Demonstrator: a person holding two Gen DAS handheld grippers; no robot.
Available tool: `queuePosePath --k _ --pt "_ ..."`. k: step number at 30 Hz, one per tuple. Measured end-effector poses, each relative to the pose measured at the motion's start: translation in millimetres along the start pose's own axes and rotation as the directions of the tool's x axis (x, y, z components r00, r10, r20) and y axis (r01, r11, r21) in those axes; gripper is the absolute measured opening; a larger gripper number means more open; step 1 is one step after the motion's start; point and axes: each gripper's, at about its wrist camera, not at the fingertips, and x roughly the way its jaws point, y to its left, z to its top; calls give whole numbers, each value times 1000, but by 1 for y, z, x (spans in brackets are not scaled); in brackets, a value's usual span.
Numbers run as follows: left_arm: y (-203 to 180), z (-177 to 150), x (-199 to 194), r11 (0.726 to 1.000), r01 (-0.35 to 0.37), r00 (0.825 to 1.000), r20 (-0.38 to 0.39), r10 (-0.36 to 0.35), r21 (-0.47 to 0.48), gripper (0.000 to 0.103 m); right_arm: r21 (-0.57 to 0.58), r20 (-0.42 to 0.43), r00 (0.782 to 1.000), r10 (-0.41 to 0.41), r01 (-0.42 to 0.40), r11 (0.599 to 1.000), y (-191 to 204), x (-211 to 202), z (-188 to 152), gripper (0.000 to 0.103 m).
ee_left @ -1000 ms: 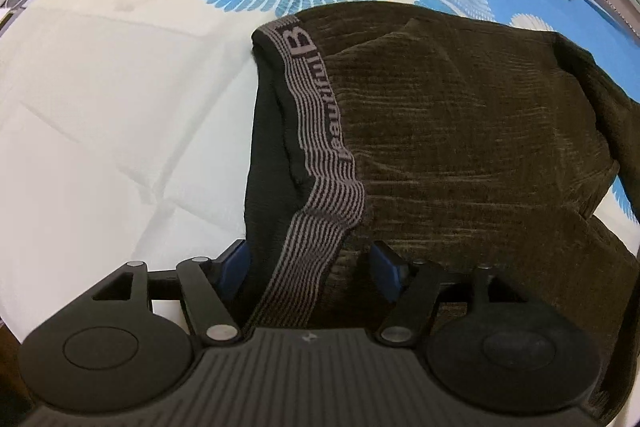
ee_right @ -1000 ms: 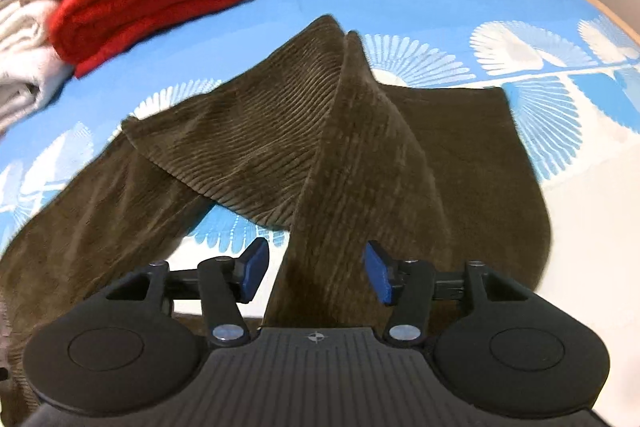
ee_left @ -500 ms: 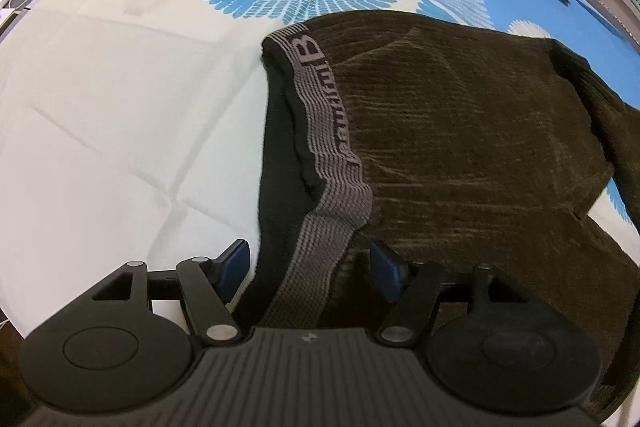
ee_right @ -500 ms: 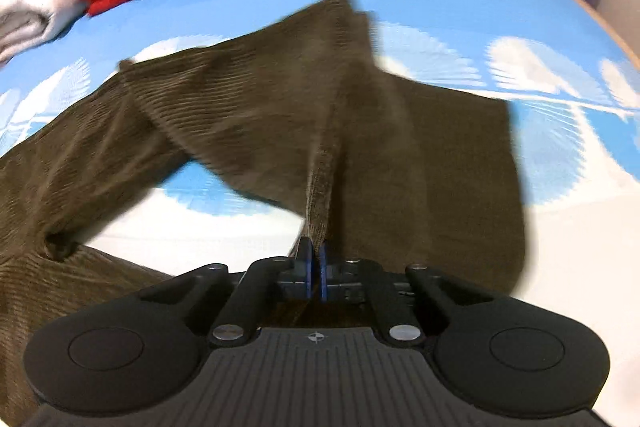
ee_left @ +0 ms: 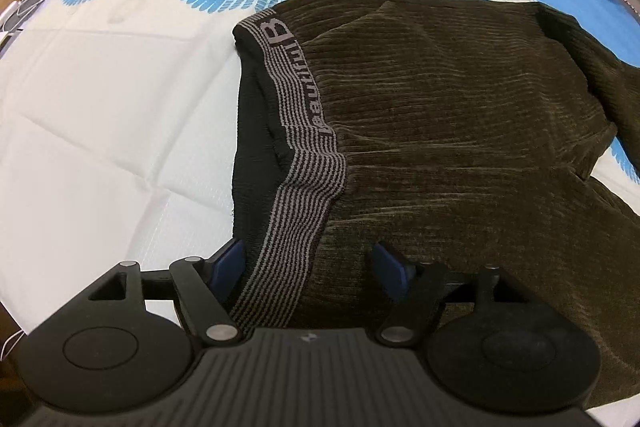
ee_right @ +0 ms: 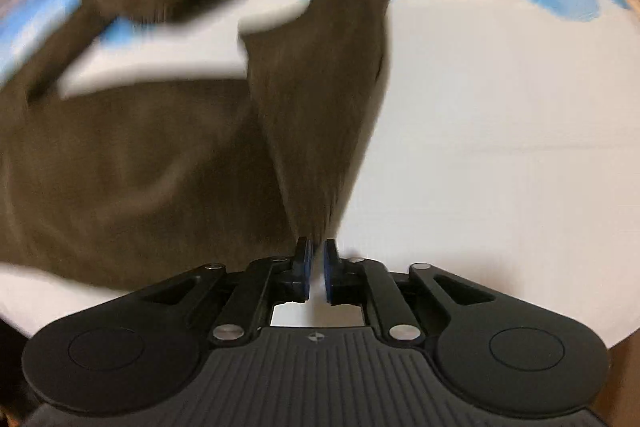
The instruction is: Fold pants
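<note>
On the blue-and-white bedspread (ee_left: 120,115), the pants (ee_left: 460,131) are lying spread out, folding barely begun. The left gripper (ee_left: 308,267) is standing wide astride the waistband (ee_left: 296,131), jaws just widening. The right gripper (ee_right: 316,263) is clamping one leg (ee_right: 320,99), dragging it.

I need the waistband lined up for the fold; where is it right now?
In the left wrist view the striped waistband runs down the pants' left edge, beside the white sheet, its near end between the open left gripper's fingers.
</note>
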Motion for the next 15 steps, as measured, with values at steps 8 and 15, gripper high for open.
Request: queuePosePath --k 8,15 --pt "2 4 5 1000 -5 1000 -3 6 4 78 18 295 955 -15 10 1000 19 -17 39 45" --pt "-1 10 11 1000 1 1000 -16 0 24 82 -168 219 965 -146 185 968 91 49 81 61"
